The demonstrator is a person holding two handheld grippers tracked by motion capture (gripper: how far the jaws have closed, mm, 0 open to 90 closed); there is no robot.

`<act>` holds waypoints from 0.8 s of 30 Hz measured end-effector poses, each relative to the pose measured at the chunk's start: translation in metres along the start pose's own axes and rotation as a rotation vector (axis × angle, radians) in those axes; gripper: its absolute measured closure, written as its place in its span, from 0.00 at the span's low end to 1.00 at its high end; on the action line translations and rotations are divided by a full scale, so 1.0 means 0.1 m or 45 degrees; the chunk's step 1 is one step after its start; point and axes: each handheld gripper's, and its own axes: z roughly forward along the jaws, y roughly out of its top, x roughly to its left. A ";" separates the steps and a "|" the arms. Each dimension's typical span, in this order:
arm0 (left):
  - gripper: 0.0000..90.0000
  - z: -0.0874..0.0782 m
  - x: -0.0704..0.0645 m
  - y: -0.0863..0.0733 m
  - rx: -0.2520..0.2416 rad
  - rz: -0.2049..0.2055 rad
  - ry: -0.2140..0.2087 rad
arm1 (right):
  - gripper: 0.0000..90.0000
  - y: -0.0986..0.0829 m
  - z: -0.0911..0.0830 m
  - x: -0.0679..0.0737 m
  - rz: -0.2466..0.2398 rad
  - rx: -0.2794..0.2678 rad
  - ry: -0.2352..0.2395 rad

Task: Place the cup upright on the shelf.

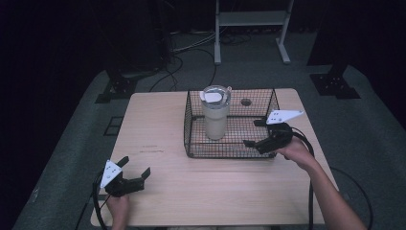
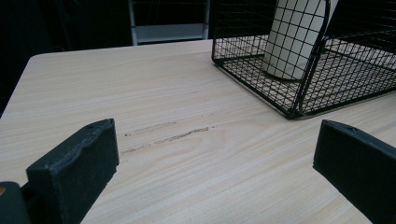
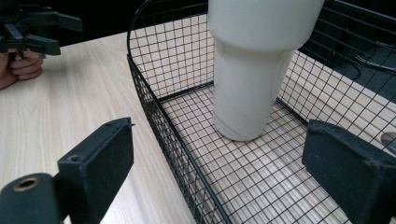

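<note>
A cream tumbler (image 1: pixel 215 115) with a clear lid stands upright in the left half of a black wire basket (image 1: pixel 225 154) on the wooden table (image 1: pixel 158 115). My right gripper (image 1: pixel 253 132) hovers open at the basket's front right corner. In the right gripper view its jaws (image 3: pixel 219 158) straddle the basket's wall (image 3: pixel 154 107), with the tumbler (image 3: pixel 252 70) ahead and nothing between them. My left gripper (image 1: pixel 136 166) rests open over the table's front left, far from the basket. Its view (image 2: pixel 215 154) looks across bare wood to the basket (image 2: pixel 261 88) and tumbler (image 2: pixel 292 42).
A round hole (image 1: pixel 246 102) in the tabletop lies behind the basket. A faint scratch (image 1: pixel 151 149) marks the wood left of the basket. A white frame (image 1: pixel 251 28) and cables (image 1: pixel 177 62) stand on the dark floor beyond the table. The left gripper (image 3: pixel 65 35) shows far off in the right gripper view.
</note>
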 end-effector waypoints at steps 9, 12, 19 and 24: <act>0.00 0.00 0.00 0.00 0.000 0.000 0.001 | 0.09 -0.13 -0.07 0.10 -0.006 0.002 0.010; 0.00 0.00 0.00 0.00 0.000 0.003 0.001 | 0.09 -0.18 -0.10 0.14 -0.008 -0.004 0.016; 0.00 0.00 0.00 0.00 -0.003 0.003 0.003 | 0.09 -0.28 -0.17 0.24 -0.009 -0.018 0.034; 0.00 0.00 0.00 0.00 0.002 0.006 0.004 | 0.09 -0.35 -0.22 0.29 -0.015 -0.039 0.029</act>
